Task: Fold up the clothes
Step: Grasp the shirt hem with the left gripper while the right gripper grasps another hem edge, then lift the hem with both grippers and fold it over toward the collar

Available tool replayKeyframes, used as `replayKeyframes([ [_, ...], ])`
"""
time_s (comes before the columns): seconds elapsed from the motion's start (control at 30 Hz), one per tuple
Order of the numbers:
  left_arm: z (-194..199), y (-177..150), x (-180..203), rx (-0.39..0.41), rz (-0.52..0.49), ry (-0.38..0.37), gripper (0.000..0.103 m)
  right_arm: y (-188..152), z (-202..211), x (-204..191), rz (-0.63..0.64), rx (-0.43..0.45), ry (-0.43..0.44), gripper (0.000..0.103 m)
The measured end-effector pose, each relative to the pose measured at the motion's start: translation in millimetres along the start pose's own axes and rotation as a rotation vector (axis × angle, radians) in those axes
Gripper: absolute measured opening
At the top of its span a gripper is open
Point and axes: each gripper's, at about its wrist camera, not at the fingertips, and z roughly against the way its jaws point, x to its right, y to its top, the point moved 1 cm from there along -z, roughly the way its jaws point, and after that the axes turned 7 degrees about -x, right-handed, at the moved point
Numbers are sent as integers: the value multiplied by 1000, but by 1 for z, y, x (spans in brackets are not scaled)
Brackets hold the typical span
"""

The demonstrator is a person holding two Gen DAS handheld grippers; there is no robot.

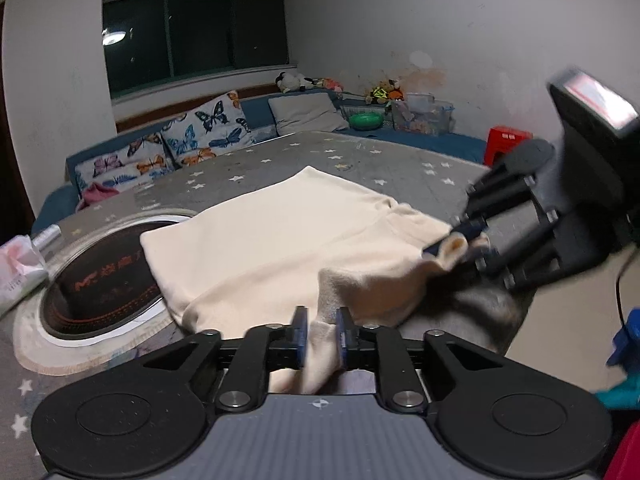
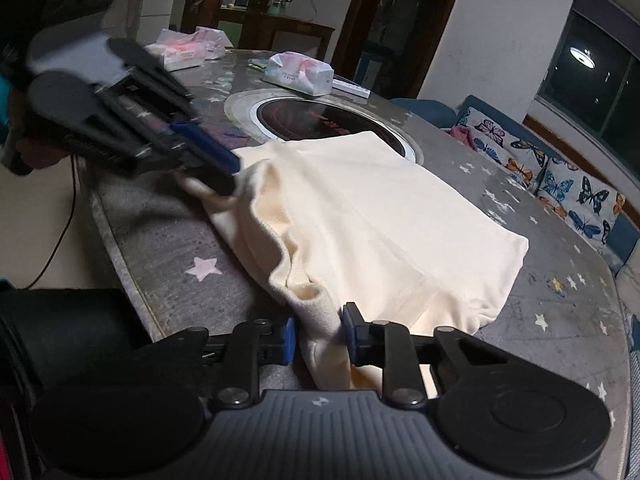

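Two hand-held grippers: both narrowed onto one cream garment (image 1: 280,236) at the near edge of the desk (image 1: 400,160).
Left hand-held gripper (image 1: 323,330): blue pads close together with a bunched corner of the garment between them, the cloth pressed on both sides; in the right wrist view the same tool (image 2: 216,168) is motion-blurred at the garment's near-left corner, cloth trailing from its tips.
Right hand-held gripper (image 2: 318,334): pads drawn in on a thick fold of the garment's near edge, clamped on it; seen from the left wrist view (image 1: 456,242), it pinches a raised curl of cloth at the garment's right corner.
Garment: cream, soft, folded into a rough rectangle, flat across its middle, rumpled and lifted along the edge nearest the grippers; its far-left corner overlaps the round black cooktop (image 1: 104,276) set into the desk.
Desk: grey cover with white stars.
Left of the garment: tissue pack (image 2: 300,72) beyond the cooktop.
Hard to make out: cooktop lettering; each gripper blurred in the other's view; the person's hands are hidden behind the gripper bodies.
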Motion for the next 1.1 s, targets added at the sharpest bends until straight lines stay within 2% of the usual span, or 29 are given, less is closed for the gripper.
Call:
replayKeyframes([
  [0.07, 4, -6, 4, -1, -36, 18, 47, 2, 1, 3, -21, 4, 11, 15],
  [0.3, 4, -21, 7, -31, -139, 58, 46, 6, 6, 10, -65, 21, 16, 10],
  [0.33, 2, -23, 6, -38, -147, 67, 44, 7, 7, 11, -69, 24, 15, 10],
  [0.4, -1, -26, 2, -53, -137, 68, 27, 7, 9, 10, -72, 30, 10, 9],
  [0.47, -3, -28, -2, -60, -113, 64, 14, 8, 10, 10, -77, 36, 5, 9],
  [0.5, -1, -28, -3, -54, -101, 65, 13, 8, 12, 9, -79, 40, 4, 8],
  [0.7, 18, -25, 2, -8, -73, 56, 10, 4, 27, 4, -85, 78, -2, 7],
  [0.97, 70, -24, 28, 25, -37, -30, 10, -7, 90, -11, -70, 137, 21, 7],
  [1.1, 88, -18, 33, 45, -35, -46, 10, -8, 114, -19, -42, 142, 16, 7],
])
